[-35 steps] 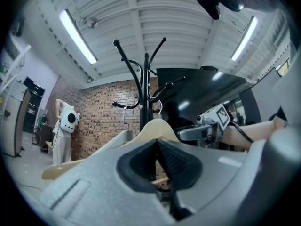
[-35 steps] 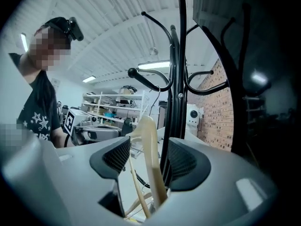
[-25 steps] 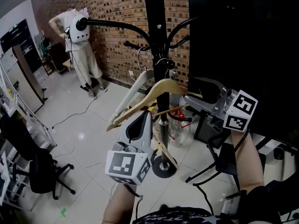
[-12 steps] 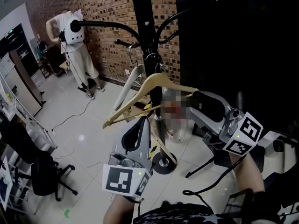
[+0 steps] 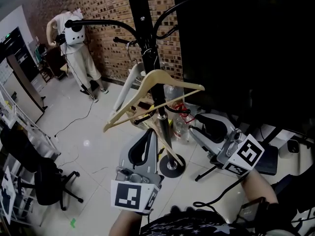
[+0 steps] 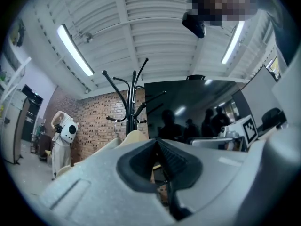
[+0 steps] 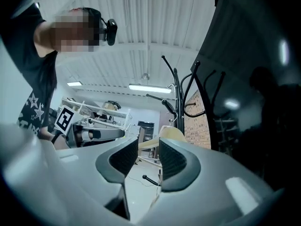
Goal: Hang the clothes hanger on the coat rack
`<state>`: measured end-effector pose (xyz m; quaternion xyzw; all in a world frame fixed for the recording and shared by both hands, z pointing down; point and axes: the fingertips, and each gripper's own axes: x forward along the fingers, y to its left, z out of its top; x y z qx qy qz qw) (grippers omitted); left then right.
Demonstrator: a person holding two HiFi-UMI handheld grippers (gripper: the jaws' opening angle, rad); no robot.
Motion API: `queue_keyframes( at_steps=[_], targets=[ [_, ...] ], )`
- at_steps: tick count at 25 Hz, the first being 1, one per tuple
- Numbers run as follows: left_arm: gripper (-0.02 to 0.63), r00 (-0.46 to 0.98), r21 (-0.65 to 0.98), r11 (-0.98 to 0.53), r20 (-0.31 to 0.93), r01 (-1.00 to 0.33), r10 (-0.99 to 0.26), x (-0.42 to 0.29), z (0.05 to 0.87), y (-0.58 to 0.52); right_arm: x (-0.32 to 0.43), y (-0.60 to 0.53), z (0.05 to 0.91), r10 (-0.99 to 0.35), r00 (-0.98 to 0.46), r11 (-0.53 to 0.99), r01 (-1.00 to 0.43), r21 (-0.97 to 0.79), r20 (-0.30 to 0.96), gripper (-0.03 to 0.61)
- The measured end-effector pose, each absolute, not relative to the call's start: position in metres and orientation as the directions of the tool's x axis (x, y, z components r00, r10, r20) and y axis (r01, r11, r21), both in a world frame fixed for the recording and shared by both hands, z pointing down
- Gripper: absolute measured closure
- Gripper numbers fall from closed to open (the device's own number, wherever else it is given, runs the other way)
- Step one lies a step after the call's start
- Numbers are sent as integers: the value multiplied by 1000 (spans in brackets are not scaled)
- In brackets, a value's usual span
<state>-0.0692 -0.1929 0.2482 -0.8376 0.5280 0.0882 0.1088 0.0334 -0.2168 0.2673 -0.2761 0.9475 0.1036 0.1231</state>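
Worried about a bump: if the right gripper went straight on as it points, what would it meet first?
Probably the wooden hanger, seen just beyond the jaws of the right gripper, with the coat rack behind it; depth is unclear. The jaws have just been closing, with nothing between them.

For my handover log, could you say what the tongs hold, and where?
Right tongs hold nothing; their jaws, just closing, stand apart and empty. Left tongs, shut under the wooden hanger: cannot tell.
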Motion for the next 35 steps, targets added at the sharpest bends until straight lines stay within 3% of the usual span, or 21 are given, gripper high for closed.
queue_keyframes(
  at_steps=[13, 35],
  targets=[
    [611, 473, -52, -471, -131, -881, -871, -42, 345, -172, 28, -201, 341, -559, -797, 817, -577, 17, -227, 566],
    [611, 458, 13, -458, -31, -889, -889, -38, 395, -173, 10, -171, 403, -547, -827, 837, -546, -48, -128, 573]
  ],
)
